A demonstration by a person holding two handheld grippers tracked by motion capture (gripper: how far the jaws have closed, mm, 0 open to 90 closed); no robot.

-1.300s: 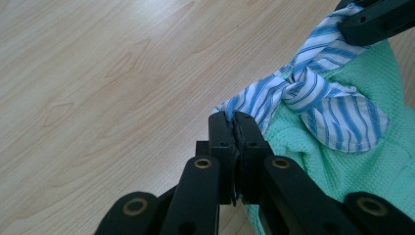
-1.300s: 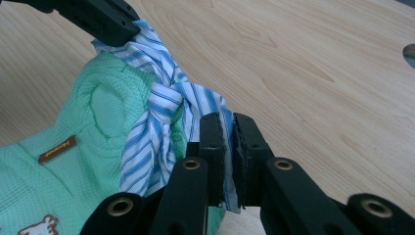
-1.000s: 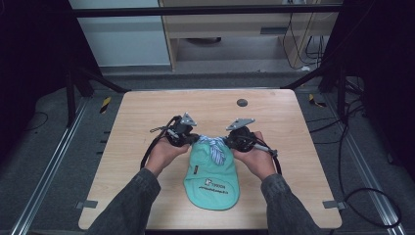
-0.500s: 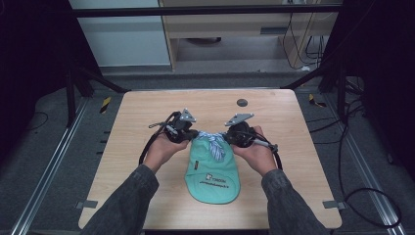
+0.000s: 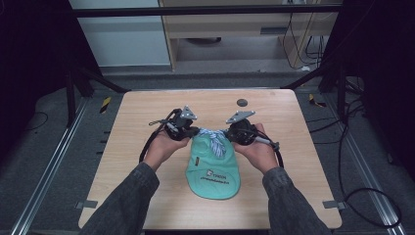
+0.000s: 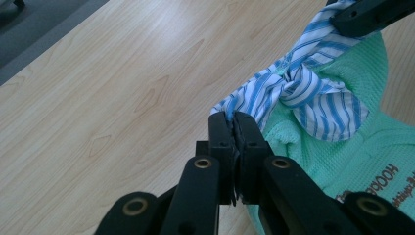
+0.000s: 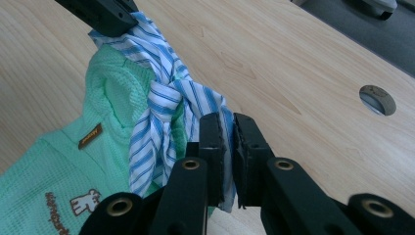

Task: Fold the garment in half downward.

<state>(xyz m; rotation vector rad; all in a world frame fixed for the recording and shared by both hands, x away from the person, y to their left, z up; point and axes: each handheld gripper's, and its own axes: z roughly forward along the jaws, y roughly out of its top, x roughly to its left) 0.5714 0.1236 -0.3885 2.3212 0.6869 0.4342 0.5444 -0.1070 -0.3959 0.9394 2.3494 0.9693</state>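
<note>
Both grippers pinch the striped tie at the neck of a small green garment

The green garment (image 5: 214, 169) lies flat at the lower middle of the high view, on the wooden table (image 5: 122, 161), neck end toward the upper frame. It looks light and limp — a soft knit that would sag if lifted — so the knotted striped tie (image 6: 298, 88) is the sensible hold. The left gripper (image 6: 234, 122) has its jaws closed on one tail of the tie; the right gripper (image 7: 225, 128) clamps the other tail, with a sliver of cloth between its jaws. Compared with a second ago, hands and garment sit slightly higher in the frame — pulled away from the person — and the tie looks drawn tighter.
</note>
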